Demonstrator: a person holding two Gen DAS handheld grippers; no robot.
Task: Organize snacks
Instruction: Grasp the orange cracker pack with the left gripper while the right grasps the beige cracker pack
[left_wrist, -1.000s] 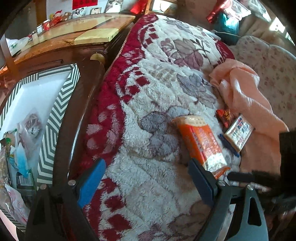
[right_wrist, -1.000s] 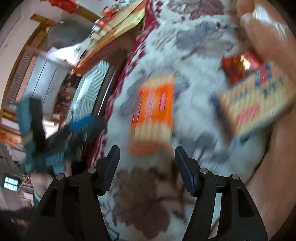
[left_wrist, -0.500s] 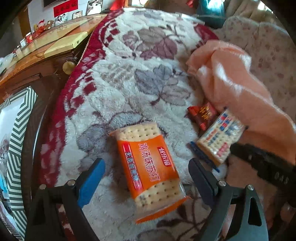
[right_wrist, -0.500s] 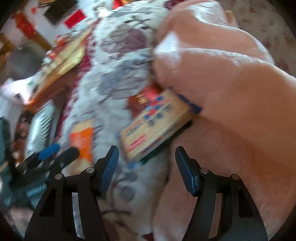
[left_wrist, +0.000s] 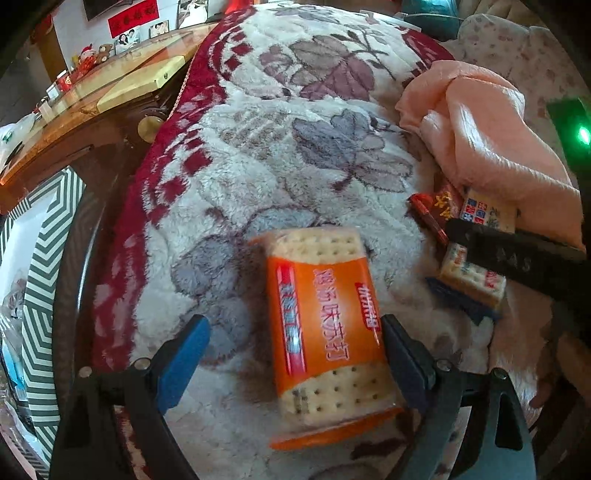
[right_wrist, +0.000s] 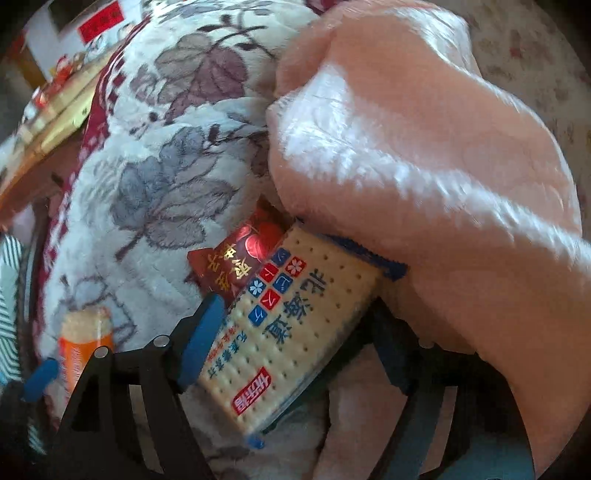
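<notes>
Jaws, left gripper: spread wide over the orange cracker pack; the blue pad on one side stands clear of the pack, the dark pad on the other side is right at its edge, and I cannot tell whether it touches; nothing is lifted.
Jaws, right gripper: opening, with the white cracker pack between them; the blue pad lies against the pack's long edge, the other pad is mostly hidden behind the pack, and no squeeze on it shows.
Landmark: floral fleece blanket, cream with grey and plum leaves and a dark red border.
Orange cracker pack: flat on the floral fleece blanket, near its middle, lengthwise toward the left camera, clear ends showing the crackers.
White cracker pack: at the edge of the floral fleece blanket where the peach cloth begins, one end tucked under that cloth; blue, red and white squares on its label.
Red snack packet: on the floral fleece blanket, touching the white cracker pack, partly under it, gold lettering on shiny foil.
Peach cloth: bunched in folds along one side of the floral fleece blanket.
Wooden table: beyond the blanket's red border, with small items on its far end.
Chevron-patterned box: off the blanket's red border, on the table side.
</notes>
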